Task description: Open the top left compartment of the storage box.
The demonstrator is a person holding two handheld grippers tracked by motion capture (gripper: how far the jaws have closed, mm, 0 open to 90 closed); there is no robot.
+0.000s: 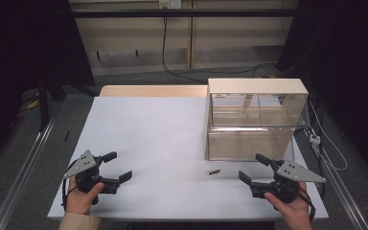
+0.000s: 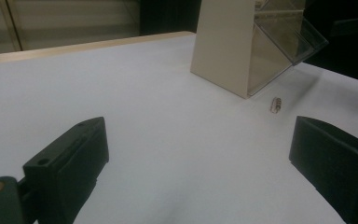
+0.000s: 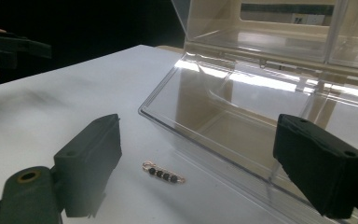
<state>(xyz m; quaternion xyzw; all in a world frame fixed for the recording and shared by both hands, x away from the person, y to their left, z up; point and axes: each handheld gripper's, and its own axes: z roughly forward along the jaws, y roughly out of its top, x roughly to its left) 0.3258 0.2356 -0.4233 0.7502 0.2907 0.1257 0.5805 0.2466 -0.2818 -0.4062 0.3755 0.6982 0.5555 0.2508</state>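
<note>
A small pin with dark beads (image 1: 213,172) lies on the white table (image 1: 153,129), just in front of the lower clear bin (image 1: 249,145). My right gripper (image 1: 252,167) is held to the pin's right, open and empty. In the right gripper view the pin (image 3: 164,173) lies between the spread jaws of that gripper (image 3: 200,149), closer to the left one. My left gripper (image 1: 118,166) is open near the front left of the table, well away from the pin. The left gripper view has the pin (image 2: 275,104) far ahead, beyond the open left gripper (image 2: 200,154).
A cream cabinet (image 1: 256,86) with two clear bins stands at the back right of the table; both bin fronts (image 3: 242,107) are tilted open. A wooden strip (image 1: 153,91) edges the table's far side. A cable (image 1: 330,148) hangs off the right edge.
</note>
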